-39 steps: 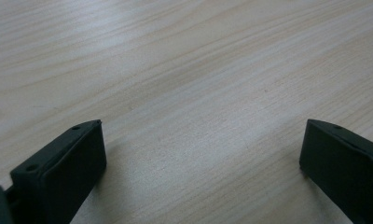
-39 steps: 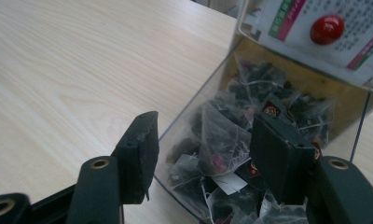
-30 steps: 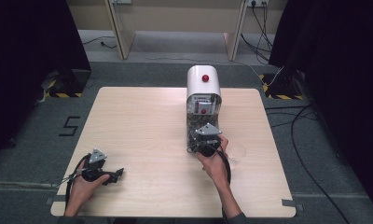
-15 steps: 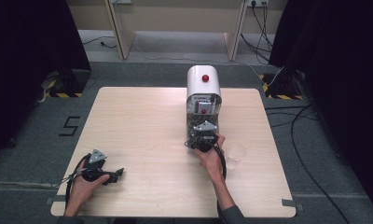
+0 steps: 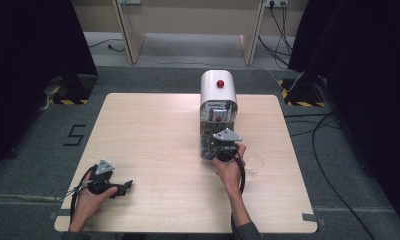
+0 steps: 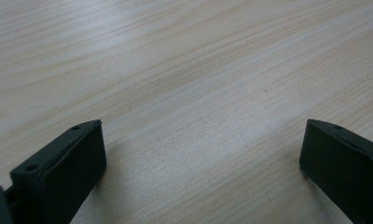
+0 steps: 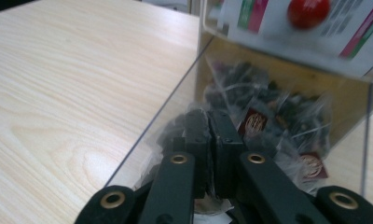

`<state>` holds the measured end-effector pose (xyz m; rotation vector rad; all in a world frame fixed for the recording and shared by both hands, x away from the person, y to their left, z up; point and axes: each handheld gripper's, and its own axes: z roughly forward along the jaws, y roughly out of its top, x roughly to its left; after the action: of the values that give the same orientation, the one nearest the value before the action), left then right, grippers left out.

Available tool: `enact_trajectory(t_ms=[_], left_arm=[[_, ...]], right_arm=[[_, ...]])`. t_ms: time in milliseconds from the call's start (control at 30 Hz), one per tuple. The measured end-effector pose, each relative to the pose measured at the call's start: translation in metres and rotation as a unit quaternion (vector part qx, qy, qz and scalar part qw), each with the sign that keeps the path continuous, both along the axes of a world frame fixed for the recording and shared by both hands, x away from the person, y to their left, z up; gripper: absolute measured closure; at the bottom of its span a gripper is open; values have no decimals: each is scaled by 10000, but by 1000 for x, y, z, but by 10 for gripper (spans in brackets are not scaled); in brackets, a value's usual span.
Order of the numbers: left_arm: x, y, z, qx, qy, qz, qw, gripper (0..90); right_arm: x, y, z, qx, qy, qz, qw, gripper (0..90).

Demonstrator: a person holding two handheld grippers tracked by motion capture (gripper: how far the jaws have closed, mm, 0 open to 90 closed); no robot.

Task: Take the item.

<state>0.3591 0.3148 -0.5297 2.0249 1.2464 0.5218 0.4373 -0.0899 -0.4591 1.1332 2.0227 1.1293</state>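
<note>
Resting on the table (image 5: 153, 125) far left of the white dispenser (image 5: 218, 92), the left gripper (image 5: 127, 186) has wide, empty jaws, while the right gripper (image 5: 219, 150), at the dispenser's clear front tray, has just squeezed shut on a tea bag (image 7: 194, 126).

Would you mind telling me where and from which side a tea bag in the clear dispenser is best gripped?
Grip a tea bag by its loose, crinkly wrapper edge, coming in level through the dispenser's open front on the person's side. The clear side walls and the white top block other approaches. The right hand-held gripper is already in there, and its jaws have just been closing, apparently on wrapper film.
</note>
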Motion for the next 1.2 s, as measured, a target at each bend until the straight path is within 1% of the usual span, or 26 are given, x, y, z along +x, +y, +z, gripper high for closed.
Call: enact_trajectory(t_ms=[67, 100, 133, 167, 200, 233, 267, 300, 333, 367, 400, 467, 533, 567, 600, 633, 700, 733, 767, 800, 933, 967, 1000, 1067, 1133, 1200], left_arm=[[0, 0, 0, 2, 0, 0, 10000, 0], [0, 0, 0, 1, 0, 2, 10000, 0], [0, 0, 0, 1, 0, 0, 10000, 0], [0, 0, 0, 1, 0, 0, 10000, 0], [0, 0, 0, 0, 0, 1, 10000, 0], [0, 0, 0, 0, 0, 1, 10000, 0], [0, 0, 0, 2, 1, 0, 10000, 0], [0, 0, 0, 2, 1, 0, 10000, 0], [0, 0, 0, 1, 1, 1, 10000, 0], [0, 0, 0, 1, 1, 1, 10000, 0], [0, 0, 0, 0, 1, 1, 10000, 0], [0, 0, 0, 0, 0, 2, 10000, 0], [0, 0, 0, 1, 0, 0, 10000, 0], [0, 0, 0, 1, 0, 0, 10000, 0], [0, 0, 0, 0, 0, 2, 10000, 0], [0, 0, 0, 0, 0, 2, 10000, 0], [0, 0, 0, 2, 0, 0, 10000, 0], [0, 0, 0, 1, 0, 1, 10000, 0], [0, 0, 0, 3, 1, -1, 10000, 0], [0, 0, 0, -5, -1, 4, 10000, 0], [0, 0, 0, -3, -1, 3, 10000, 0], [0, 0, 0, -3, -2, 2, 10000, 0], [0, 0, 0, -5, 0, 4, 10000, 0], [0, 0, 0, -3, -1, 2, 10000, 0], [0, 0, 0, -5, -1, 2, 10000, 0], [0, 0, 0, -4, -1, 4, 10000, 0]], right_arm=[[-1, 0, 2, 11, -46, 10, 10000, 893], [-2, -1, 5, 57, -94, 14, 9999, 894], [-5, 0, 10, 98, -193, 30, 9998, 897], [-5, 0, 10, 98, -193, 30, 9998, 897], [-8, 1, 16, 104, -287, 72, 9995, 898], [-8, 1, 16, 104, -287, 72, 9995, 898], [-9, 1, 21, 191, -340, 101, 9992, 899], [-9, 1, 21, 191, -340, 101, 9992, 899], [-12, 1, 27, 256, -397, 143, 9988, 899], [-12, 1, 27, 256, -397, 143, 9988, 899], [-14, 1, 33, 266, -516, 174, 9982, 900], [-16, 1, 36, 299, -542, 186, 9979, 900], [-19, 0, 46, 380, -639, 246, 9969, 900], [-19, 0, 46, 380, -639, 246, 9969, 900], [-22, -1, 54, 382, -746, 287, 9961, 900], [-22, -1, 54, 382, -746, 287, 9961, 900], [-25, -1, 61, 385, -824, 311, 9954, 900], [-27, -1, 67, 364, -883, 343, 9948, 900], [-27, -1, 67, 364, -883, 343, 9948, 900], [-28, -3, 72, 372, -937, 360, 9942, 900], [-30, -6, 77, 433, -929, 409, 9939, 900], [-32, -9, 81, 420, -972, 427, 9935, 900], [-32, -9, 81, 420, -972, 427, 9935, 900], [-34, -11, 85, 459, -983, 492, 9929, 900], [-38, -13, 90, 446, -1036, 538, 9922, 900], [-41, -20, 97, 509, -1065, 622, 9911, 900]])
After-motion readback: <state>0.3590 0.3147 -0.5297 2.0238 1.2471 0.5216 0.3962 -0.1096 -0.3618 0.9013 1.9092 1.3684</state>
